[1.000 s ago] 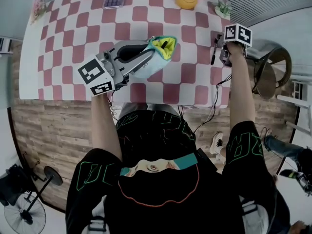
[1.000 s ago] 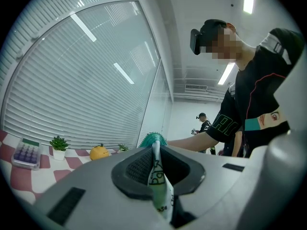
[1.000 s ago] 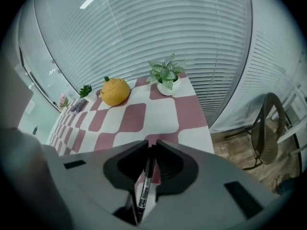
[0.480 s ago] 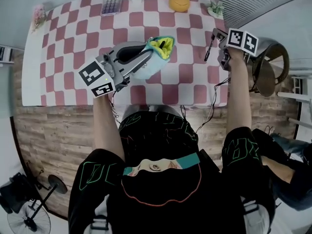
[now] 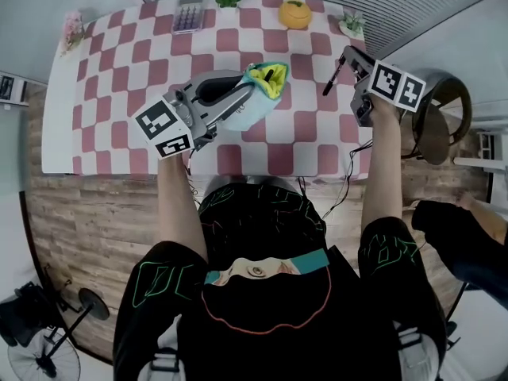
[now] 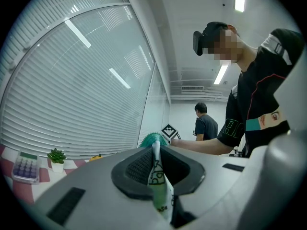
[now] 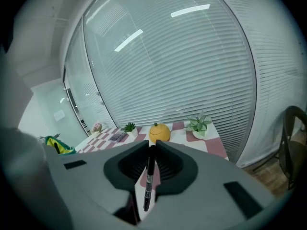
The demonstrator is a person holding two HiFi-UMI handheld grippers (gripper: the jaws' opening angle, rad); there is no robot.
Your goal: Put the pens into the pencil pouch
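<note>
Since a second ago the left gripper (image 5: 242, 98) has kept its place over the red-and-white checked table (image 5: 119, 62), still clamped on the light-blue fabric pencil pouch (image 5: 248, 116) with the yellow lining. The right gripper (image 5: 348, 57) has risen from the table's right edge. The slim black pen (image 5: 332, 76) has come up with it and now slants instead of hanging almost straight.

In the left gripper view the jaws stand narrow, pinching a thin fold of the pouch's (image 6: 157, 176) edge between the pads. The pouch's open mouth lies just past the fingertips, turned toward the right gripper, and a dark pen-like thing stands in it. In the right gripper view the jaws are narrow too, closed on the pen (image 7: 148, 178), which runs along the gap between the pads with one end poking out past the fingertips.

The left forearm reaches forward, its gripper level. The right arm stretches straight ahead, well apart from the pouch. Its gripper tips somewhat down toward the table, where an orange pumpkin-shaped ornament (image 7: 159, 132) sits.
</note>
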